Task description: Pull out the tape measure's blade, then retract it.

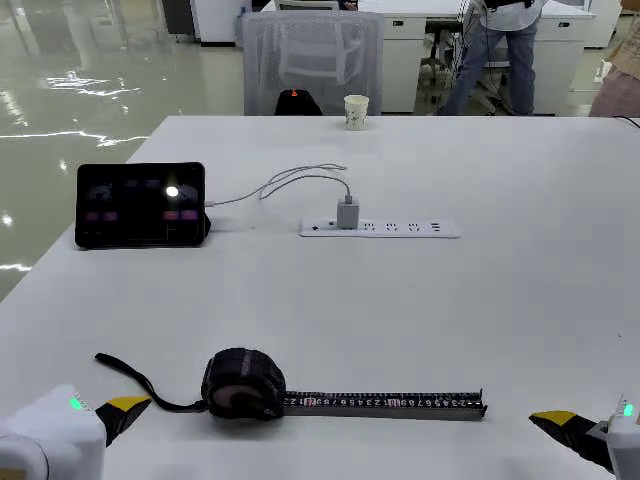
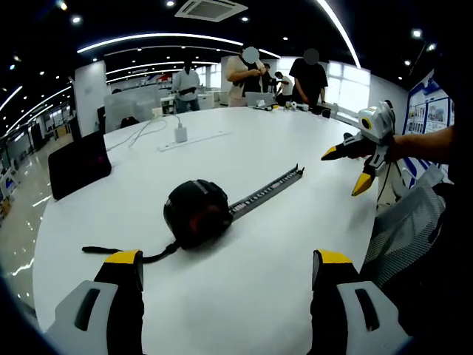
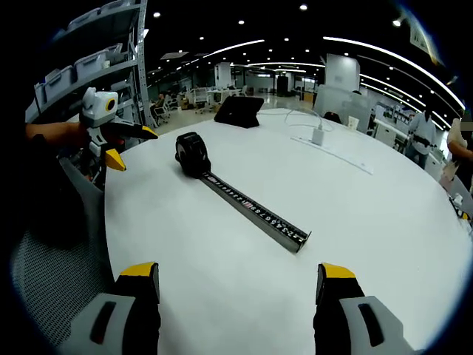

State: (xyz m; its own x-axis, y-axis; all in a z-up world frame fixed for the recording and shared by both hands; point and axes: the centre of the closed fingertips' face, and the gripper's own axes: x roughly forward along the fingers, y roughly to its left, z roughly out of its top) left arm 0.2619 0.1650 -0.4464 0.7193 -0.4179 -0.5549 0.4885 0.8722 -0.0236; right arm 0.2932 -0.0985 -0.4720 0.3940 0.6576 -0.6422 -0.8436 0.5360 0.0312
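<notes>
The tape measure (image 1: pixel 243 384) lies on the white tabletop (image 1: pixel 450 310), its blade (image 1: pixel 385 403) already drawn out flat from one side and its strap (image 1: pixel 135 378) trailing off the other. The pull looks done, so retracting is the step in hand. Your left tongs (image 2: pixel 228 259) hang released near the strap side, and your right tongs (image 3: pixel 240 272) are released just past the blade's hooked end; neither touches anything. Next you probably need to steady the tape measure and let the blade run back in.
</notes>
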